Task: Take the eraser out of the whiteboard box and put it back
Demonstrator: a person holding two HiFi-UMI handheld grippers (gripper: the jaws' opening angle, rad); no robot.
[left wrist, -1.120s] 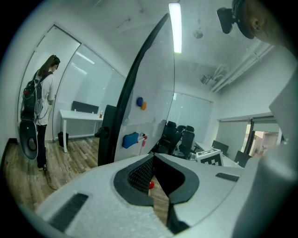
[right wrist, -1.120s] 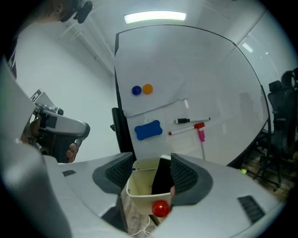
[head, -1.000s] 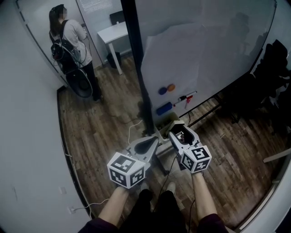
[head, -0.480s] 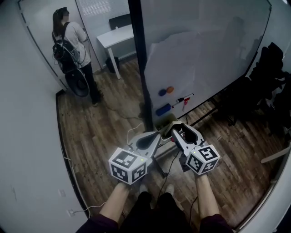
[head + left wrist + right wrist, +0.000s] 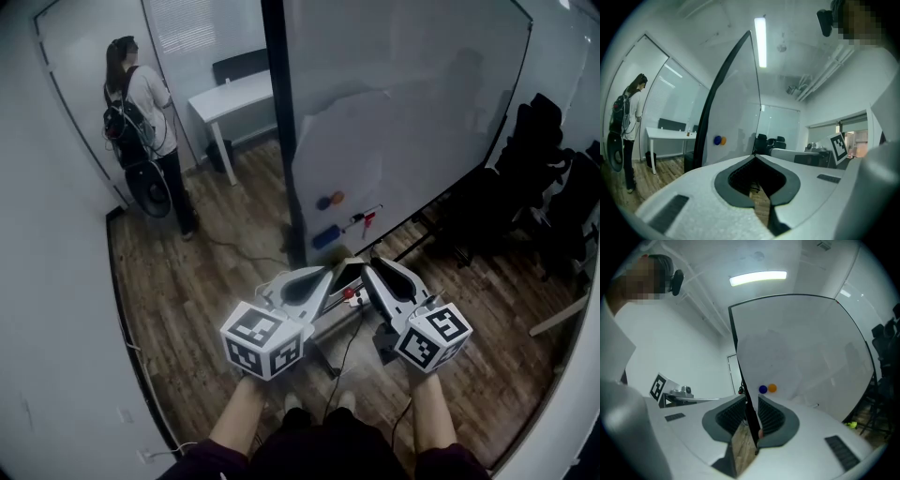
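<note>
Left gripper point(image 5: 322, 275), lower center, is clenched with nothing in it. Right gripper point(image 5: 372, 267) jaws have just been closing, slightly apart, gripping nothing. Whiteboard point(image 5: 403, 112) frame shows through the gap.

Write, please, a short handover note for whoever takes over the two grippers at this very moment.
Left gripper: shut and empty, held low in front of the whiteboard.
Right gripper: its jaws have just been closing and now stand a narrow slit apart, with nothing gripped between them.
Eraser: the blue block low on the board, by its bottom ledge and left of the marker. Whether it sits in a box cannot be told from here.
Done: the eraser is at the board, and neither gripper holds it.
Left: probably only to check that it sits properly. For another run, open a gripper and reach for it.
</note>
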